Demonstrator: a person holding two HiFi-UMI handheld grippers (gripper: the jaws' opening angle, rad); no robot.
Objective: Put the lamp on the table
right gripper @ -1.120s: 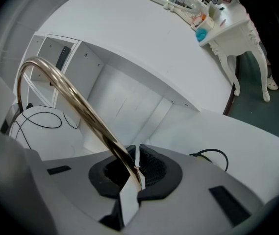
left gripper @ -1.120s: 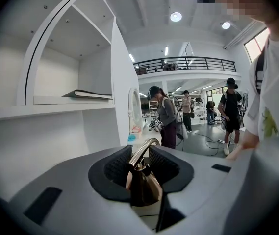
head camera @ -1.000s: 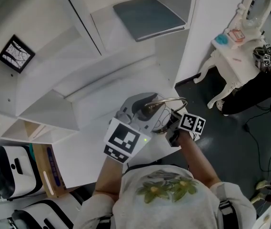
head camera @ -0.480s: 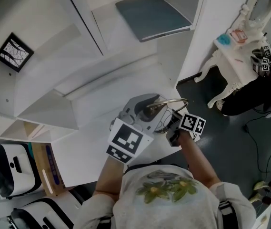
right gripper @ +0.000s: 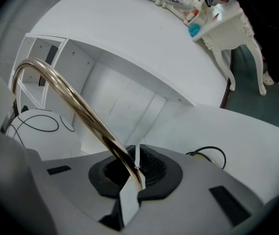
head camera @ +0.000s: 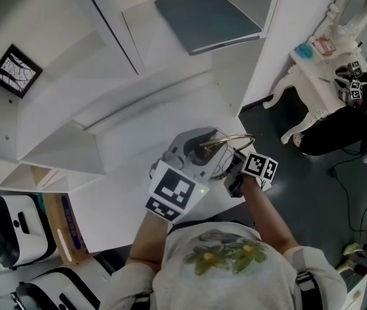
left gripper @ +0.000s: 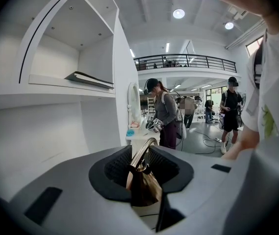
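White shelving unit [head camera: 106,76] filling most of the head view, with a flat gray slab [head camera: 206,18] lying on an upper shelf and a small framed picture [head camera: 15,70] at the left. Below it, a white counter [head camera: 125,199]; off to the right, on the dark floor, a white vanity [head camera: 312,76] with curved legs. Over the counter's near edge, both grippers together on the lamp [head camera: 225,139]. Left gripper [left gripper: 140,168] wide and closing, with the lamp's bronze shade [left gripper: 143,185] between its jaws. Right gripper [right gripper: 134,173] narrow, clamped on the lamp's curved gold arm [right gripper: 65,94]. Beyond it, a thin black cable [right gripper: 209,153] looped on the white surface.
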